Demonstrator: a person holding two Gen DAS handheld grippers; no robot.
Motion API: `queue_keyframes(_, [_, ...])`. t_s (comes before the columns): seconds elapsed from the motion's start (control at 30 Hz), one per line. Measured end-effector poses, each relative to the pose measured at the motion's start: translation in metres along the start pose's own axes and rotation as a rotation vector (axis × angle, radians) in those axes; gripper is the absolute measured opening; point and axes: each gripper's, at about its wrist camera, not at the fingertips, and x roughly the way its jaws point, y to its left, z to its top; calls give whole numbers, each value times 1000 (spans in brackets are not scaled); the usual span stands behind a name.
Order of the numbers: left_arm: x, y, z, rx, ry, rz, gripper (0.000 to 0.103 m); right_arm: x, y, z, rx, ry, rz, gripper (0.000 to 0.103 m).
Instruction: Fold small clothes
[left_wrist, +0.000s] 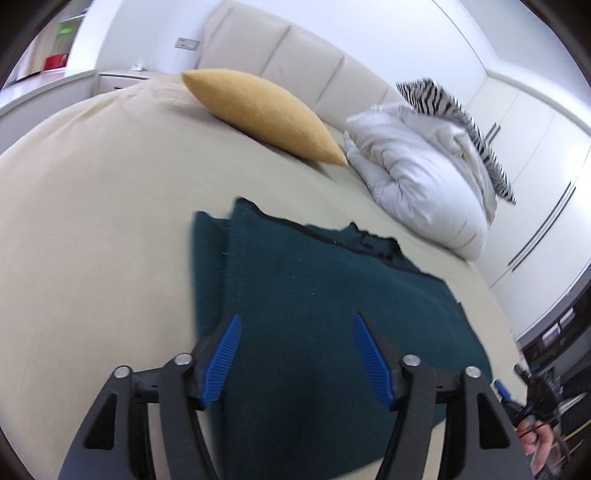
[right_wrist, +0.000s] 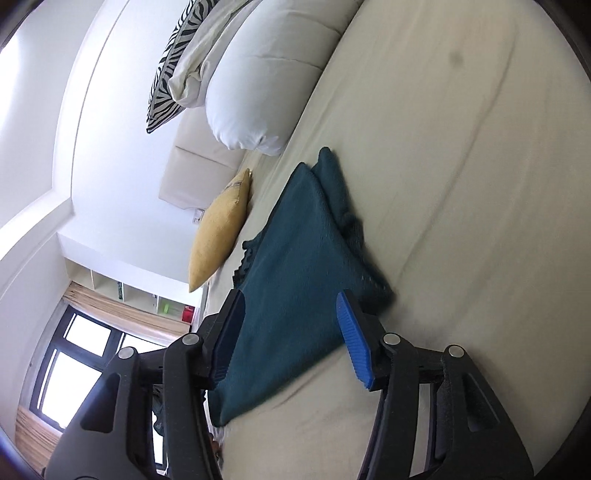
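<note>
Dark teal fleece garment (left_wrist: 314, 314) lay part-folded at centre frame on beige bed (left_wrist: 92, 221); left tongs (left_wrist: 295, 334) & right tongs (right_wrist: 290, 308) both released, empty; next fold likely needs fresh edge grip

Beige bed sheet (left_wrist: 92, 192) fills the room's middle, and everything sits around this bed. At its head, a padded cream headboard (left_wrist: 295, 51). Against it leans a mustard cushion (left_wrist: 266, 114), with a white duvet bundle (left_wrist: 417, 173) and a zebra-print pillow (left_wrist: 461, 122) beside. White wardrobe doors (left_wrist: 532, 155) flank one side; a dark-framed window (right_wrist: 74, 354) glows opposite, shelves (right_wrist: 122, 291) above.
</note>
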Motion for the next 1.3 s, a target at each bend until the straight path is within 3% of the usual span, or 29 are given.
queue_keyframes(0.07, [-14,15,-1,-66,-4,6,74,-6,1,-11,10,21,11,52])
queue_keyframes(0.17, [-14,41,-3,-186,51,3,74,4,14,-32,9,47,32,52])
queue_keyframes(0.27, [-1,54,-8,-264,119,-69,74,11,24,-46,-5,88,53,53])
queue_keyframes(0.57, [21,58,-2,-356,204,-143,72,33,61,-74,-65,188,126,53])
queue_keyframes(0.7, [34,64,4,-397,245,-193,67,52,74,-84,-65,223,154,53])
queue_keyframes(0.8, [36,72,5,-430,260,-216,55,65,84,-92,-78,254,167,53])
queue_keyframes(1.0, [34,73,0,-431,267,-228,36,99,109,-103,-104,307,174,53])
queue_keyframes(1.03, [35,71,0,-422,273,-222,25,108,115,-105,-116,319,170,53])
queue_keyframes(1.17, [35,65,-2,-367,272,-189,22,145,143,-114,-189,377,155,53])
queue_keyframes(1.3, [31,49,3,-232,252,-118,22,192,167,-122,-249,435,124,53])
